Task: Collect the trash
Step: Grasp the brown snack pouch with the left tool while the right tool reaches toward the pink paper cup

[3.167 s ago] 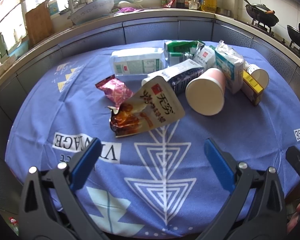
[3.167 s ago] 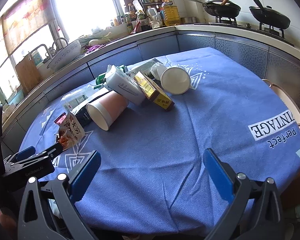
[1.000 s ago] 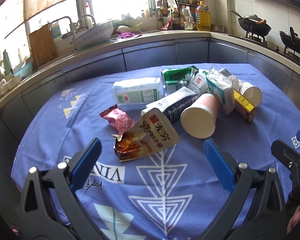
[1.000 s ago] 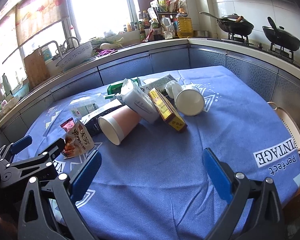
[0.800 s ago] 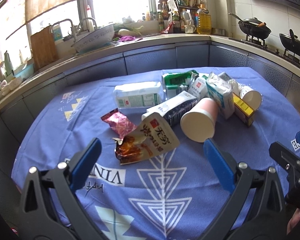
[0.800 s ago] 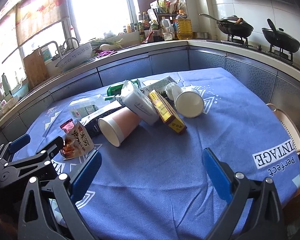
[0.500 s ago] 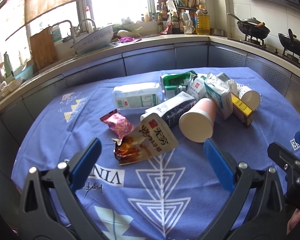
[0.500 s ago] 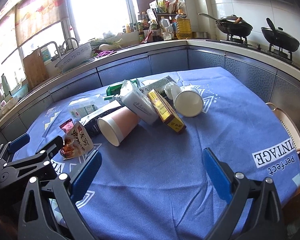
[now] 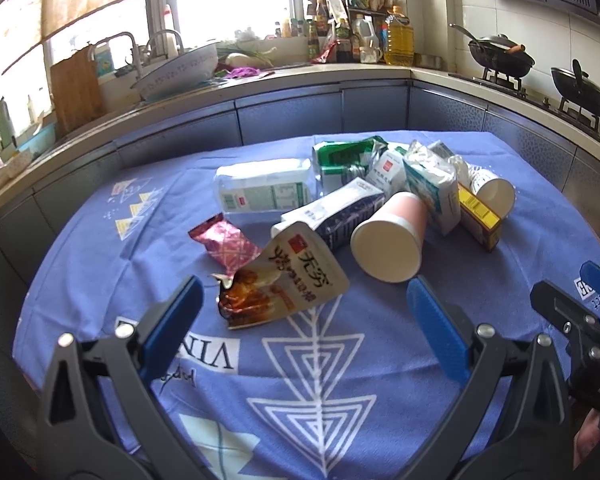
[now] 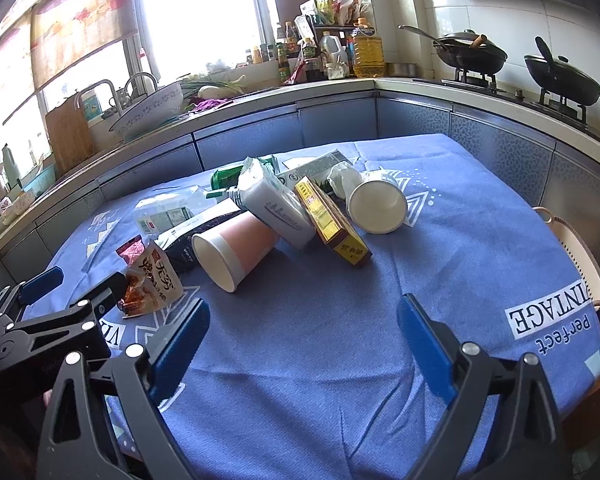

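On blue tablecloth (image 9: 100,248), crumpled wrappers (image 9: 284,280), tipped cups (image 9: 388,244), cartons (image 9: 260,190)

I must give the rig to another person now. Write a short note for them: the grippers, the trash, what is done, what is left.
Left gripper: open, empty, above the tablecloth just short of the torn snack pouch.
Right gripper: open, empty, its jaws have just been closing a little; only bare cloth lies between them.
Trash: all on the table in one loose pile. Pink paper cup and white paper cup lie on their sides, yellow box between them, milk cartons behind, pink wrapper beside the pouch.
Done: nothing collected.
Left: every piece. No bin is in view.
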The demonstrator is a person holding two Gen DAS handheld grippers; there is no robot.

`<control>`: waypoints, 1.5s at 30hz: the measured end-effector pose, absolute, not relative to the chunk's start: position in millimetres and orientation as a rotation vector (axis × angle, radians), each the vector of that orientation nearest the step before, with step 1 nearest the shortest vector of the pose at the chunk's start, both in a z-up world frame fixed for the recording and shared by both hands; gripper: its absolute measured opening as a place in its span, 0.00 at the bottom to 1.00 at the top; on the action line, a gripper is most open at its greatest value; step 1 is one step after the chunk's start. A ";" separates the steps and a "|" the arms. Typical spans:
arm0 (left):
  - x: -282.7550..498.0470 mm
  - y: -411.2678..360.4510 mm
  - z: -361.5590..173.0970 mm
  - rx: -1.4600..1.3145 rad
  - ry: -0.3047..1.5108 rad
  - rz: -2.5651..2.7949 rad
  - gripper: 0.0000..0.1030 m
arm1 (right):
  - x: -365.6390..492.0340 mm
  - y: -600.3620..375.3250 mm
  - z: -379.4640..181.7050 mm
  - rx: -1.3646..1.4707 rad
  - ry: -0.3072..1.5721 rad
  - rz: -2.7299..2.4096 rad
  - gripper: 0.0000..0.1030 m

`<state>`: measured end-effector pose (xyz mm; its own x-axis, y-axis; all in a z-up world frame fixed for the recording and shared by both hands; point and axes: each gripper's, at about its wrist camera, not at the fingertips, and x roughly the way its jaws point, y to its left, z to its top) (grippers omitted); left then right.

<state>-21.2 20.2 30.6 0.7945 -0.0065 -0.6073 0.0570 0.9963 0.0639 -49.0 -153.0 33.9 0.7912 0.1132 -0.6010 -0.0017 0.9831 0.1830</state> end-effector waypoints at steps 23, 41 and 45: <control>39.0 121.1 -12.1 -0.028 0.819 -0.232 0.76 | 20.5 -118.7 0.1 0.126 0.830 0.260 0.44; 86.1 82.1 -43.6 0.230 0.893 -0.413 0.63 | 64.2 -90.6 -6.1 0.115 0.871 0.257 0.41; 90.9 79.3 -47.9 0.207 0.911 -0.450 0.42 | 68.9 -94.5 -11.4 0.138 0.889 0.269 0.15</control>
